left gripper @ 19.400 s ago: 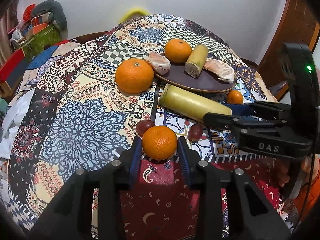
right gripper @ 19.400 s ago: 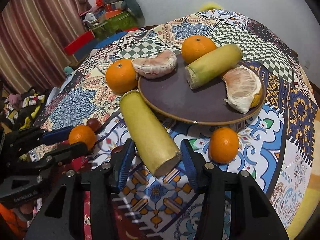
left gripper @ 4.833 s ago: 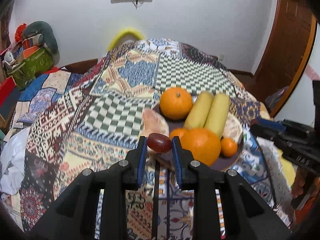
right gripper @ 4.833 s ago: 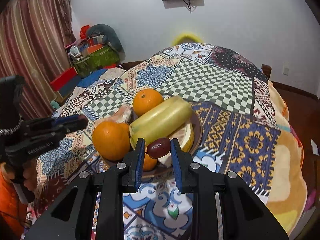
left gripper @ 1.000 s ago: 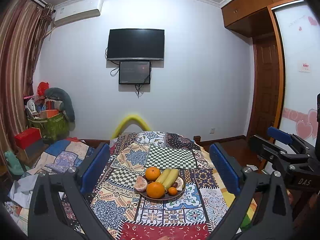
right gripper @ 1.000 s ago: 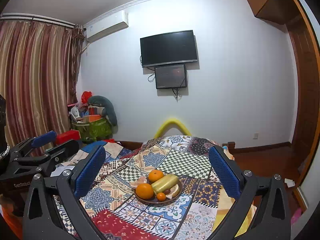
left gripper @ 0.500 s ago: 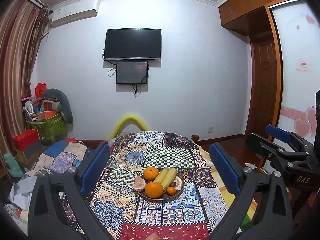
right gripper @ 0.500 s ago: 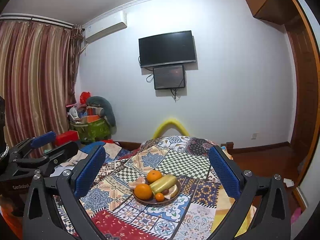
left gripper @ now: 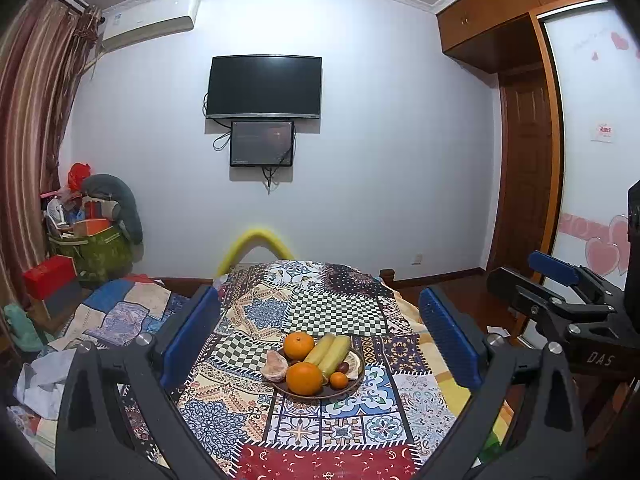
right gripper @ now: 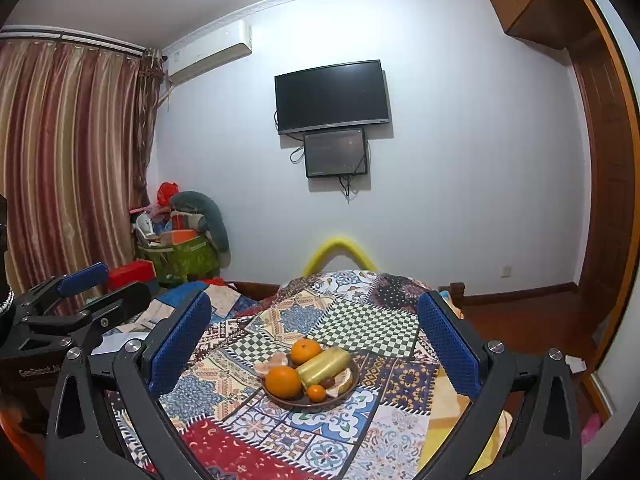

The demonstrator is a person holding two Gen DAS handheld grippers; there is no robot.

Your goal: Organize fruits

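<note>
A dark round plate (left gripper: 352,385) sits on the patchwork-covered table (left gripper: 304,308) and holds oranges (left gripper: 305,378), two yellow-green cane pieces (left gripper: 328,354), peeled citrus pieces (left gripper: 274,366) and a dark grape (left gripper: 342,367). The plate also shows in the right wrist view (right gripper: 340,394). My left gripper (left gripper: 318,338) is wide open and empty, held well back and above the table. My right gripper (right gripper: 314,338) is also wide open and empty, equally far back. Each gripper shows at the edge of the other's view.
A yellow curved chair back (left gripper: 256,246) stands behind the table. A heap of bags and boxes (left gripper: 90,240) lies at the left by the curtains (right gripper: 68,168). A television (left gripper: 264,86) hangs on the far wall. A wooden door (left gripper: 524,184) is at the right.
Over the last second both grippers stay wide open and drift only slightly. Before that, each held a grape over the plate; both grapes are released and the grippers have pulled far back.
</note>
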